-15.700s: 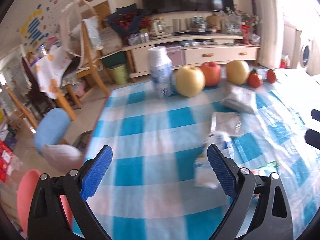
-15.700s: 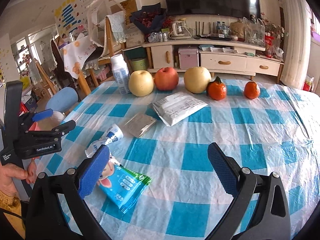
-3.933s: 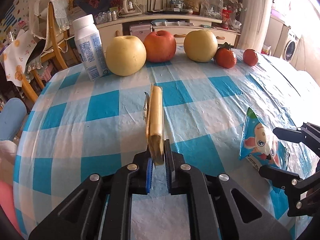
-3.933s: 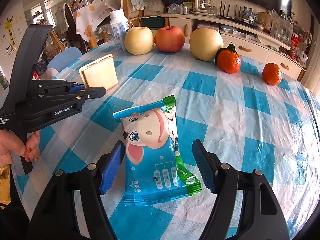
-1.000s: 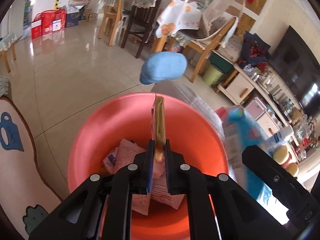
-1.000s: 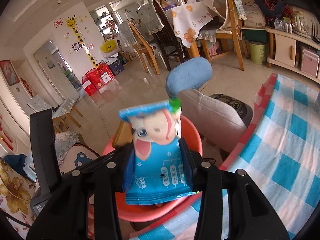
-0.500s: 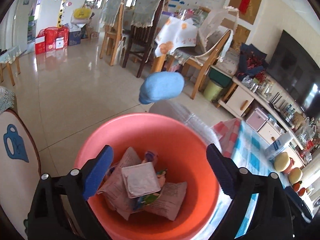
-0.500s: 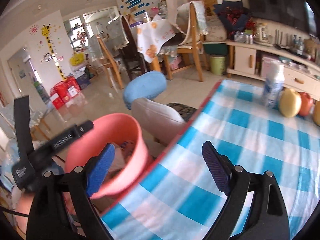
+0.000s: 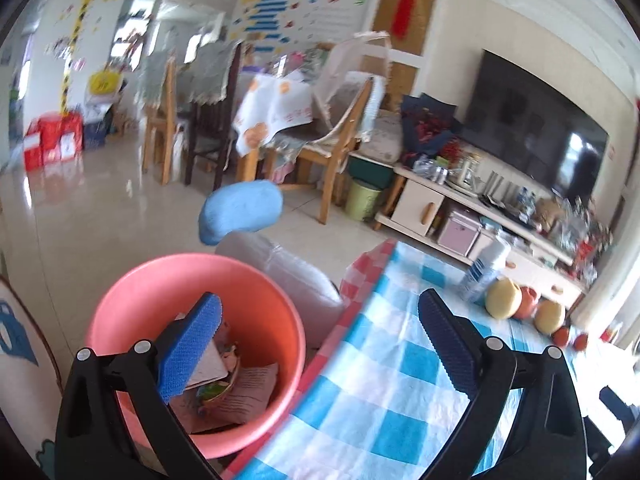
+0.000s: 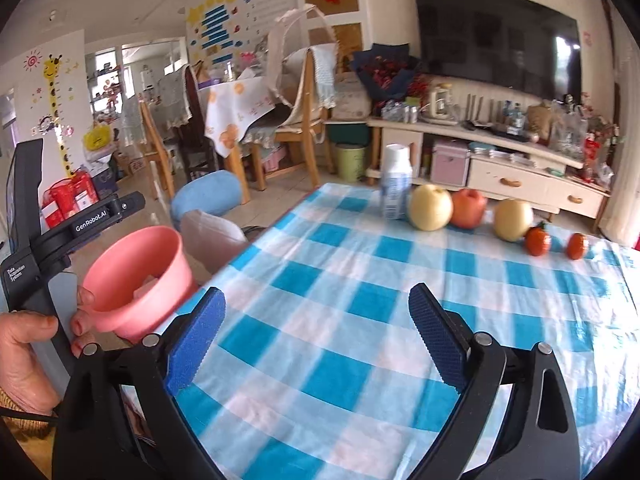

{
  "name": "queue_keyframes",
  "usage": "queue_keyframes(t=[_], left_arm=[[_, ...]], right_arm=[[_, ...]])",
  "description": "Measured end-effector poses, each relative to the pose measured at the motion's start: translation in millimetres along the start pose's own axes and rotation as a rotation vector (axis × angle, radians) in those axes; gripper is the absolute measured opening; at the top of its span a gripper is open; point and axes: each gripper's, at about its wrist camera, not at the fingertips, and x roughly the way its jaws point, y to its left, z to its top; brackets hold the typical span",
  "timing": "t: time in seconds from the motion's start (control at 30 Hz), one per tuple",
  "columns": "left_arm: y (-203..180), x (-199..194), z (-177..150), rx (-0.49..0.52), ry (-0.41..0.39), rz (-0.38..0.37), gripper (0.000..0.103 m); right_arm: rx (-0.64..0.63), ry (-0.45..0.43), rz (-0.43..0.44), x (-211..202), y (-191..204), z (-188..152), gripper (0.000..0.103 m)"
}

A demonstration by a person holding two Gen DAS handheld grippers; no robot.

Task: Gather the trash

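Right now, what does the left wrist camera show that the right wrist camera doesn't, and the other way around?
Only the left wrist view looks down into the pink bin, showing the wrappers inside. Only the right wrist view shows the person's hand holding the left gripper. Both show the checked tablecloth, the white bottle, the row of fruit, the blue cushion and the television.
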Motion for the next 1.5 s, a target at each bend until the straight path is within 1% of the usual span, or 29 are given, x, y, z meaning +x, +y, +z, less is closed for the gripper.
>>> queue_keyframes(t=[0.07, 0.13, 0.23, 0.37, 0.67, 0.73, 0.83, 0.9, 1.1, 1.23, 1.5], left_arm=[[-27.9, -9.4, -5.8, 0.086, -0.006, -0.004, 0.098], [-50.9, -22.5, -12.1, 0.145, -0.025, -0.018, 0.098], [-84.1, -43.8, -23.0, 0.215, -0.041, -0.049, 0.098], [-121.4, -74.3, -39.5, 0.293, -0.068, -0.086, 0.098], [-171.2, -136.6, -60.8, 0.359, -0.082, -0.198, 0.098], [-180.5, -149.2, -64.1, 0.375, -0.087, -0.213, 0.098], [-192.1, -166.1, -67.1, 0.400, -0.095, -0.244, 0.098], [-197.4, -178.7, -67.6, 0.410, -0.114, -0.252, 0.098], [-203.8, -206.2, -64.8, 0.412, -0.158, -0.272, 0.098], [-201.8, -214.7, -61.7, 0.409, -0.178, -0.260, 0.098], [-201.8, -218.6, -64.3, 0.415, -0.176, -0.246, 0.098]], right_arm=[[0.009, -0.018, -0.028, -12.6, -14.1, -4.6, 0.094], [0.027, -0.036, -0.052, -24.7, -26.8, -8.8, 0.094], [0.040, -0.060, -0.083, -42.8, -43.2, -17.2, 0.094], [0.026, -0.105, -0.165, -71.5, -61.2, -30.8, 0.094], [0.030, -0.214, -0.328, -140.9, -92.1, -57.1, 0.096], [0.029, -0.242, -0.363, -157.7, -96.9, -62.0, 0.098], [0.034, -0.284, -0.409, -180.6, -102.1, -68.2, 0.099], [0.044, -0.309, -0.431, -195.0, -104.2, -71.5, 0.099], [0.071, -0.357, -0.469, -224.5, -109.2, -79.8, 0.099], [0.078, -0.376, -0.487, -235.8, -109.7, -82.1, 0.099], [0.065, -0.405, -0.502, -246.9, -103.7, -81.9, 0.099]])
